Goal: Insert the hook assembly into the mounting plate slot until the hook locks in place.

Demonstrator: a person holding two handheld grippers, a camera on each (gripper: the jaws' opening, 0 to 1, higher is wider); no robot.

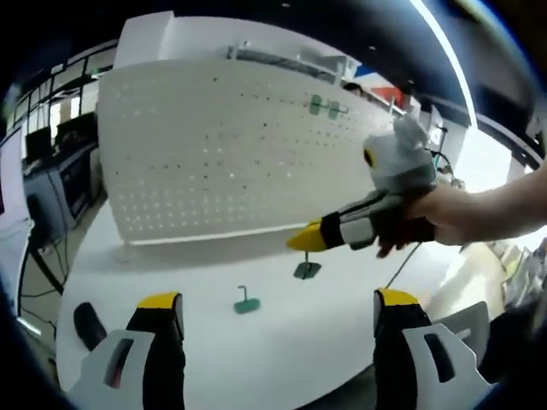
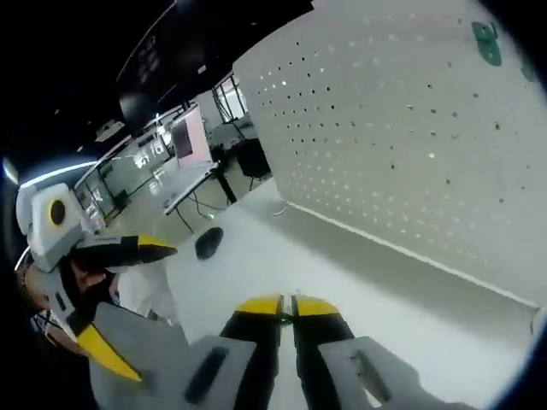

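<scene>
Holding a green hook (image 1: 307, 269) just above the worktop (image 1: 342, 333), right gripper (image 1: 309, 238) sits mid-frame in the left gripper view, jaws pinched together. In the right gripper view its jaws are closed tip to tip with something thin and green showing between them. Second green hook (image 1: 246, 302) stands loose on the worktop, lower centre. Left gripper (image 1: 278, 312) is empty, jaws wide. White perforated mounting plate (image 1: 214, 145) stands upright behind; two green hooks (image 1: 326, 107) are already hung upper right. Step judged: pickup done, carry pending. Next move calls for lifting the hook to a slot and pressing it in until locked.
</scene>
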